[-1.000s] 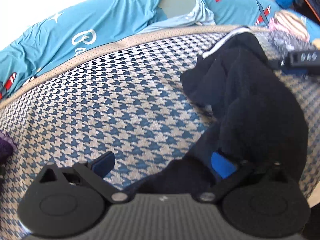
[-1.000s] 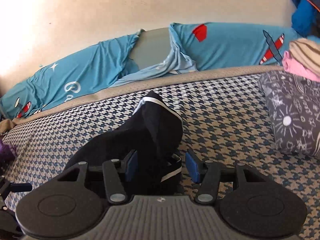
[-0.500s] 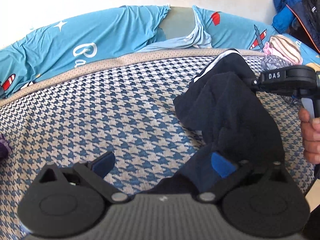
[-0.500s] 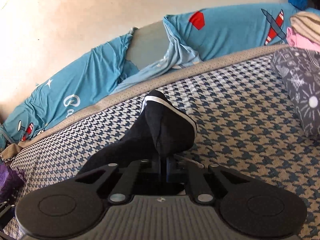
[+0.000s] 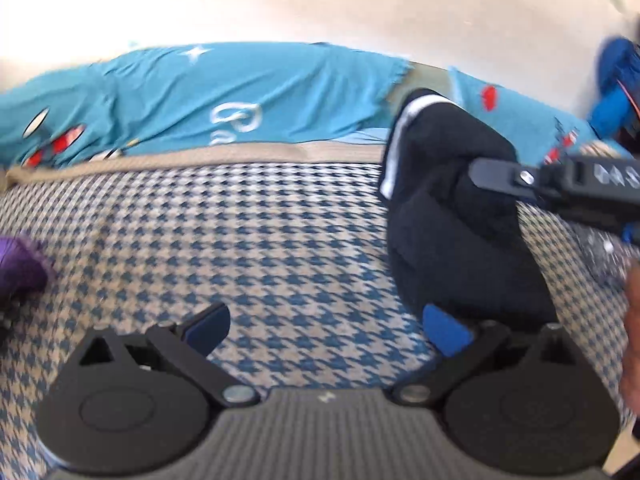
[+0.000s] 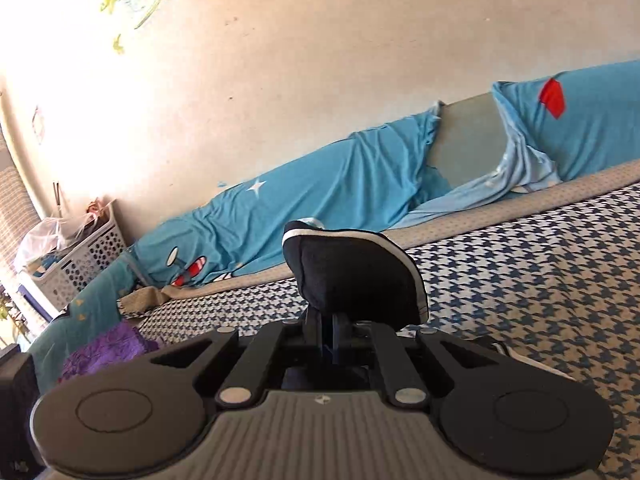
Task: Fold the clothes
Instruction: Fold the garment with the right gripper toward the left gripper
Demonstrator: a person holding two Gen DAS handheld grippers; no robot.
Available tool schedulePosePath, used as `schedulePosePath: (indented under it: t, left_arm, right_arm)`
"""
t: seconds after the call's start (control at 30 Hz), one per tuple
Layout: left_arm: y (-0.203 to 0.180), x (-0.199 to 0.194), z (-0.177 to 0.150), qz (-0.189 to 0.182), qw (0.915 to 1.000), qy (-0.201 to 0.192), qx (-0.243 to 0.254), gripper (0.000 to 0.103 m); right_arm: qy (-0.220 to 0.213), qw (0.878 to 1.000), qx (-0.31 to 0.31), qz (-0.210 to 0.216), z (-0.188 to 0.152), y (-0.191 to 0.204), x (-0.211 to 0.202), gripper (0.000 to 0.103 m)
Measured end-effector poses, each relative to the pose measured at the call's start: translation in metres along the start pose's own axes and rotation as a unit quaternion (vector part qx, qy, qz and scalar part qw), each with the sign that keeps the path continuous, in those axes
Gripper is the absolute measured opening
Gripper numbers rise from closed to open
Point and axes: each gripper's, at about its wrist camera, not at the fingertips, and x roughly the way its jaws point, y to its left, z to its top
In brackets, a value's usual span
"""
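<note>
The right gripper [image 6: 328,338] has its fingers pressed together on a black garment [image 6: 352,276], which bunches up above them, its white-trimmed edge curving over the top; in the left wrist view that garment [image 5: 452,216] hangs as a long dark mass, its long axis running from the raised trimmed end near the blue sheet [image 5: 240,96] down toward the checked mattress [image 5: 240,248]; the left gripper [image 5: 326,326] has its fingers wide apart over the mattress, the garment's lower end just by its right pad [image 5: 446,330]; a purple cloth [image 5: 20,268] lies at the left.
</note>
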Motion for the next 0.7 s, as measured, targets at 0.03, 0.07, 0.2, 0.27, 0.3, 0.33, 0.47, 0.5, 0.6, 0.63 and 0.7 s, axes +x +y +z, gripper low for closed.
schedulePosePath:
  t: [0.03, 0.07, 0.2, 0.27, 0.3, 0.33, 0.47, 0.5, 0.6, 0.63, 0.7]
  left_arm:
    - [0.009, 0.0, 0.002, 0.007, 0.9999, 0.001, -0.013, 0.103]
    - [0.016, 0.001, 0.004, 0.018, 0.9996, 0.002, -0.022, 0.103]
    - [0.044, -0.001, 0.007, 0.06, 0.9961, -0.003, -0.064, 0.103]
    - [0.057, -0.003, 0.008, 0.065, 0.9937, 0.0, -0.091, 0.103]
    - [0.063, -0.004, 0.007, 0.068, 0.9922, 0.001, -0.104, 0.103]
    - [0.068, -0.005, 0.006, 0.071, 0.9911, 0.001, -0.113, 0.103]
    - [0.085, -0.007, 0.005, 0.081, 0.9873, 0.003, -0.136, 0.103]
    - [0.089, -0.007, 0.005, 0.084, 0.9863, 0.003, -0.142, 0.103]
    - [0.098, -0.004, 0.002, 0.091, 0.9829, 0.011, -0.16, 0.103]
    - [0.101, -0.003, 0.001, 0.091, 0.9817, 0.014, -0.167, 0.103]
    - [0.105, -0.002, 0.001, 0.09, 0.979, 0.02, -0.182, 0.103]
  right_arm:
    - [0.004, 1.0, -0.003, 0.007, -0.001, 0.005, 0.004, 0.007]
    - [0.008, 1.0, -0.007, 0.012, -0.003, 0.01, 0.008, 0.007]
    - [0.024, 0.999, -0.021, 0.028, -0.011, 0.029, 0.025, 0.007]
    - [0.032, 0.999, -0.029, 0.032, -0.015, 0.037, 0.034, 0.007]
    - [0.036, 0.998, -0.033, 0.034, -0.017, 0.041, 0.038, 0.007]
    - [0.04, 0.998, -0.036, 0.036, -0.02, 0.044, 0.042, 0.007]
    - [0.057, 0.997, -0.046, 0.041, -0.027, 0.056, 0.058, 0.007]
    - [0.065, 0.996, -0.049, 0.043, -0.029, 0.059, 0.062, 0.008]
    - [0.101, 0.992, -0.059, 0.053, -0.037, 0.066, 0.074, 0.011]
    - [0.116, 0.99, -0.062, 0.057, -0.038, 0.068, 0.077, 0.012]
    - [0.131, 0.987, -0.065, 0.061, -0.039, 0.069, 0.078, 0.012]
